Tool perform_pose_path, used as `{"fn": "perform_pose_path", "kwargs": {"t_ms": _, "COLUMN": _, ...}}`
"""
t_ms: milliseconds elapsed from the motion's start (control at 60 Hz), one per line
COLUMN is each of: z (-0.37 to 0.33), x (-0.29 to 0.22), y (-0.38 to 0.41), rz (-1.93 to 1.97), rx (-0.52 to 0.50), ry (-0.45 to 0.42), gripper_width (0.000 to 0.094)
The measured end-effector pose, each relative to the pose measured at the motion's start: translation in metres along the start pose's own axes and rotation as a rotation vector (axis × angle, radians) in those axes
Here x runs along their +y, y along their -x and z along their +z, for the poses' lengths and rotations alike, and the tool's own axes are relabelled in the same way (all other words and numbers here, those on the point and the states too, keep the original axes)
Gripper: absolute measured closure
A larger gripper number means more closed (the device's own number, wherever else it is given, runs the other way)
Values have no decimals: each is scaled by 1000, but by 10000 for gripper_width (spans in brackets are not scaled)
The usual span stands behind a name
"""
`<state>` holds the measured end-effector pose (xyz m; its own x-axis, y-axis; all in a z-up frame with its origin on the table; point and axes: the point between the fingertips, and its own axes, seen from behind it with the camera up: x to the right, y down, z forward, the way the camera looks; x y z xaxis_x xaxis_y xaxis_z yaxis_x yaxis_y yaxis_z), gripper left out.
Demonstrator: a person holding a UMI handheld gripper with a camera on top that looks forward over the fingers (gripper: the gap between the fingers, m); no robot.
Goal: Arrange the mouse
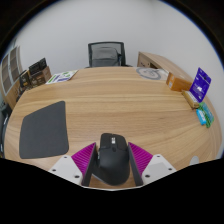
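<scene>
From the claw's own view, I see the black mouse (111, 160) sitting between the two fingers of my claw (110, 166), their magenta pads (82, 160) flanking its left and right flanks. The pads look to be touching or nearly touching the mouse's sides, but I cannot tell for certain whether both press on it or whether it simply rests on the table (110, 100) with the fingers about it. I judge the mouse a light, rigid plastic shell with smooth, curved sides, so it could slip forward out of a pinch; the best hold is across its waist, where the body is widest and the sides run most parallel, avoiding the buttons and wheel at the front. Ahead and to the left lies a dark grey mouse pad (42, 129), flat on the wood, a likely destination. Beyond the table stands a black office chair (107, 53); to the right sit a purple box (201, 83) and a small teal item (205, 115).
</scene>
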<state>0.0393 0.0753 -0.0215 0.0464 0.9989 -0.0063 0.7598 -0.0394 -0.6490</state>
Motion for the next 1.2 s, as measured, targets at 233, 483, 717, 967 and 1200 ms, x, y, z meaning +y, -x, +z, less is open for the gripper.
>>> {"fn": "perform_pose_path", "kwargs": {"t_ms": 233, "z": 2, "x": -1, "y": -3, "rz": 30, "rx": 8, "ry": 7, "gripper_width": 530}}
{"fn": "perform_pose_path", "kwargs": {"t_ms": 483, "z": -4, "x": -1, "y": -6, "rz": 62, "rx": 33, "ry": -9, "gripper_width": 614}}
{"fn": "perform_pose_path", "kwargs": {"t_ms": 717, "z": -60, "x": -80, "y": 7, "rz": 49, "rx": 47, "ry": -134, "gripper_width": 616}}
{"fn": "perform_pose_path", "kwargs": {"t_ms": 967, "z": -123, "x": -168, "y": 88, "rz": 3, "rx": -42, "ry": -242, "gripper_width": 616}}
{"fn": "perform_pose_path", "kwargs": {"t_ms": 1200, "z": -107, "x": -163, "y": 207, "rz": -49, "rx": -145, "ry": -218, "gripper_width": 617}}
